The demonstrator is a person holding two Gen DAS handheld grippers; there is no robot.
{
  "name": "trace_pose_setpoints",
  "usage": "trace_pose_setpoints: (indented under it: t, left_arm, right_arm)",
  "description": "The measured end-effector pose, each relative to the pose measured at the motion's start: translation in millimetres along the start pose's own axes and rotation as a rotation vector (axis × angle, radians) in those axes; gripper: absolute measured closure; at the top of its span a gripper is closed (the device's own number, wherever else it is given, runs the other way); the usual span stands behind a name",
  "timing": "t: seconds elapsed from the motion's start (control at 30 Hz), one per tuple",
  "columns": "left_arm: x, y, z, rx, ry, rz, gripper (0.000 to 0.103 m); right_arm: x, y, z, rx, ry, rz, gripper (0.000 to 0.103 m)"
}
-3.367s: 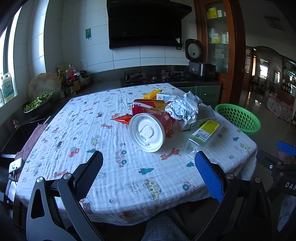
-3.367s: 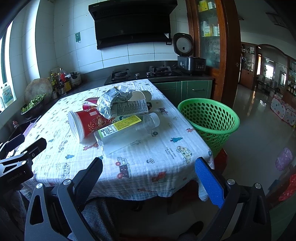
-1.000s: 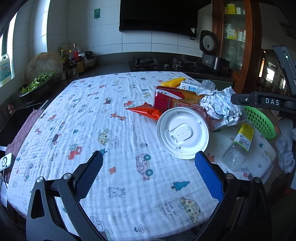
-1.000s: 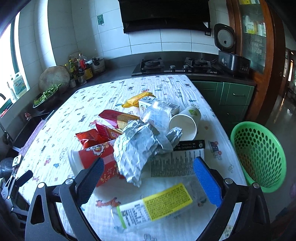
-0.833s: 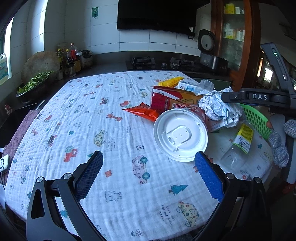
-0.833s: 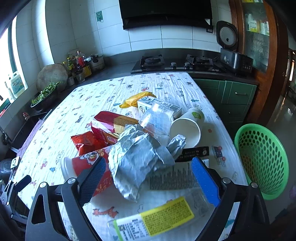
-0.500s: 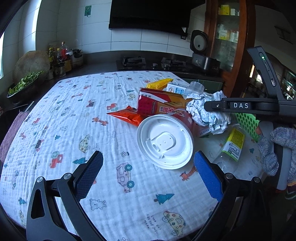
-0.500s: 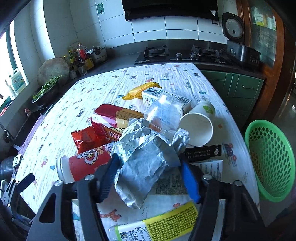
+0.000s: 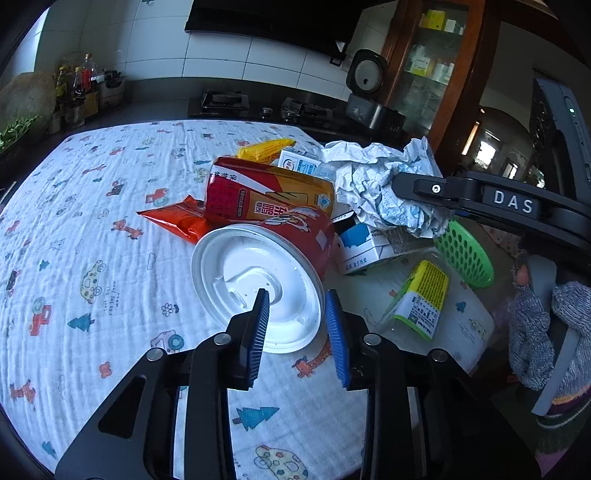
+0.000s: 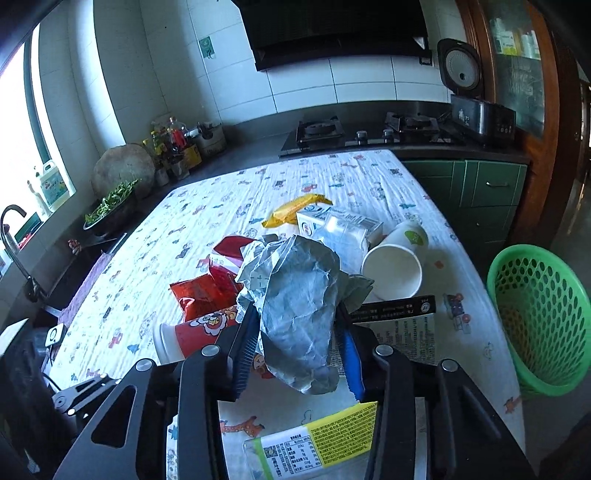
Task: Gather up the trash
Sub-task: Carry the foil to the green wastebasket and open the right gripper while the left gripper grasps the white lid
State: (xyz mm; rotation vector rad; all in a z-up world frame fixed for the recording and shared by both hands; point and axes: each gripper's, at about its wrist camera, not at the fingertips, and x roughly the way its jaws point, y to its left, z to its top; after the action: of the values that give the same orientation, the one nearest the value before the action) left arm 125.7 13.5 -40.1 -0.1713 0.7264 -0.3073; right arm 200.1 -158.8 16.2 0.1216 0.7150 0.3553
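Grippers nearer; littered table (image 9: 92, 240), apparently kitchen.

A kitchen with white tiled walls (image 10: 362, 81) and a black range hood (image 10: 332, 29) at the top centre. Below it a dark counter (image 10: 243, 151) carries a gas hob (image 10: 369, 134). A bright window (image 10: 22, 122) fills the left edge; green cabinets (image 10: 480, 184) and a wooden glass-fronted cupboard (image 10: 517, 48) stand at right.

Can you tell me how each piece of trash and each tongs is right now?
Right tongs: shut on the crumpled paper.
Left tongs: closing around the red cup's rim.
Red cup: on its side.
White paper cup: on its side.
Green basket: upright beside the table.
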Motion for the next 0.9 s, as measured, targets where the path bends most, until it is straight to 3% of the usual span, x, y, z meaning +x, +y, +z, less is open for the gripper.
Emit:
trace_pose_setpoints:
  t: [0.07,0.2,0.67,0.9]
  left_arm:
    - [0,-1,0,0.003,-0.005,-0.029,0.086]
    - [-2,-3,-2,0.013,-0.022,-0.06,0.097]
    - [-38,-9,-5,0.073,-0.088,-0.026,0.102]
    - [-64,-29,5,0.116,-0.13,-0.089,0.103]
  right_arm:
    - [-6,-1,-2,0.001,-0.009,0.003,0.063]
    - [-14,-3,-5,0.012,-0.027,0.007,0.063]
    - [-40,-20,-17,0.048,-0.064,-0.02,0.063]
    - [-63,-44,-27,0.081,-0.087,-0.064,0.063]
